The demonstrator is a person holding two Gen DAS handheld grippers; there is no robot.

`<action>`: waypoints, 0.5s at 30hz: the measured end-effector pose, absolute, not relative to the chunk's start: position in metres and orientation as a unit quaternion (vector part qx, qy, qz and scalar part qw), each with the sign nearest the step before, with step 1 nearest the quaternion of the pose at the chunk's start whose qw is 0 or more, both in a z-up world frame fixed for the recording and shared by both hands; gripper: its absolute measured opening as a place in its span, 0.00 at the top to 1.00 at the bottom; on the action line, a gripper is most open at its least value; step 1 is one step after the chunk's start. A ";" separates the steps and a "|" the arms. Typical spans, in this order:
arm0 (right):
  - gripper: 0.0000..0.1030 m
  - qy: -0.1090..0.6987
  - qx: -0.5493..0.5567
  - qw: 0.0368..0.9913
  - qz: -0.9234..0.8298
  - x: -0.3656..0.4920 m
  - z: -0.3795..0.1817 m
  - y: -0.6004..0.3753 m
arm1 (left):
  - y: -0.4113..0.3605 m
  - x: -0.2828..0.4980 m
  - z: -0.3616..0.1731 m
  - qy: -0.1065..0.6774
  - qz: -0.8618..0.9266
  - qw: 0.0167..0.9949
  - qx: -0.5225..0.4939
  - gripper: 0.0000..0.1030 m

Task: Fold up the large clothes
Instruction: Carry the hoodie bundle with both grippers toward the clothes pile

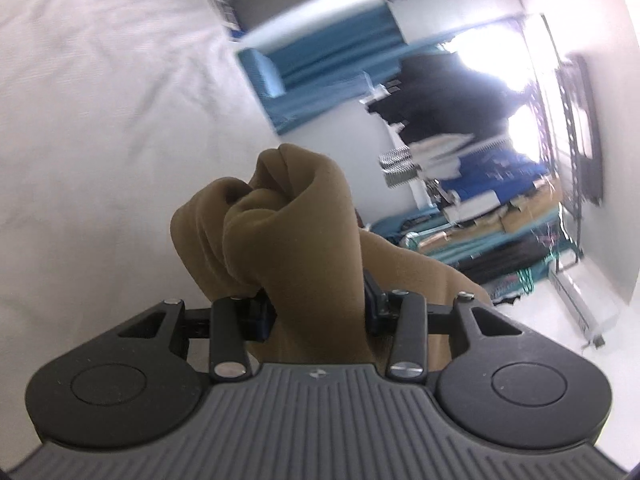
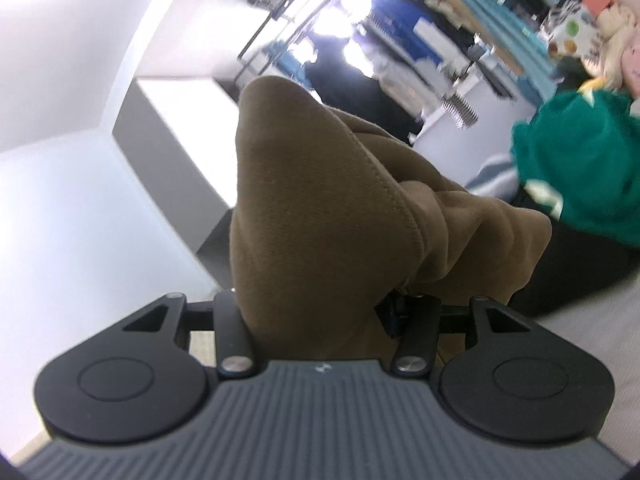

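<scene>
A brown garment (image 1: 280, 224) is bunched up between the jaws of my left gripper (image 1: 316, 312), which is shut on it and holds it above the white bed sheet (image 1: 100, 120). In the right wrist view the same brown garment (image 2: 320, 216) fills the middle, and my right gripper (image 2: 320, 320) is shut on a thick fold of it. The fabric hides the fingertips of both grippers. Both grippers are lifted and tilted, and the room appears slanted.
A green garment (image 2: 580, 168) and a dark garment (image 2: 580, 276) lie on the bed at the right. Blue curtains (image 1: 320, 68), a bright window (image 1: 492, 60) and shelves with stacked boxes and cloth (image 1: 500, 216) stand beyond the bed.
</scene>
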State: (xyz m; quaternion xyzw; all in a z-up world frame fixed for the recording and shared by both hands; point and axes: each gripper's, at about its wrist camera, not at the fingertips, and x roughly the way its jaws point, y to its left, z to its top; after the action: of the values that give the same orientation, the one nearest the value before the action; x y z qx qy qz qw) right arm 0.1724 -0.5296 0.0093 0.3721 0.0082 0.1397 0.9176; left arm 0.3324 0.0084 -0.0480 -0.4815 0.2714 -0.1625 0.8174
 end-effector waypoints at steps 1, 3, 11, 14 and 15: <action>0.48 0.004 0.374 0.918 0.133 0.178 0.011 -0.543 | -0.007 0.346 -0.039 0.271 -0.167 0.822 -0.473 0.54; 0.48 -0.001 0.375 0.919 0.122 0.185 0.013 -0.566 | -0.036 0.371 -0.024 0.271 -0.173 0.830 -0.455 0.54; 0.48 0.001 0.396 0.915 0.072 0.218 -0.026 -0.646 | -0.146 0.467 -0.035 0.305 -0.184 0.843 -0.404 0.55; 0.48 0.011 0.401 0.914 0.054 0.217 -0.059 -0.666 | -0.174 0.485 -0.071 0.331 -0.179 0.838 -0.394 0.55; 0.48 0.016 0.407 0.912 0.045 0.217 -0.073 -0.673 | -0.180 0.487 -0.084 0.343 -0.175 0.837 -0.389 0.55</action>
State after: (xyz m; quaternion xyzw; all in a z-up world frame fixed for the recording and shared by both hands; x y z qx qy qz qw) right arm 0.2173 -0.6728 -0.0734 0.4071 0.0165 0.0455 0.9121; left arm 0.4872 -0.1799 -0.0840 -0.3886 0.3427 -0.1750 0.8372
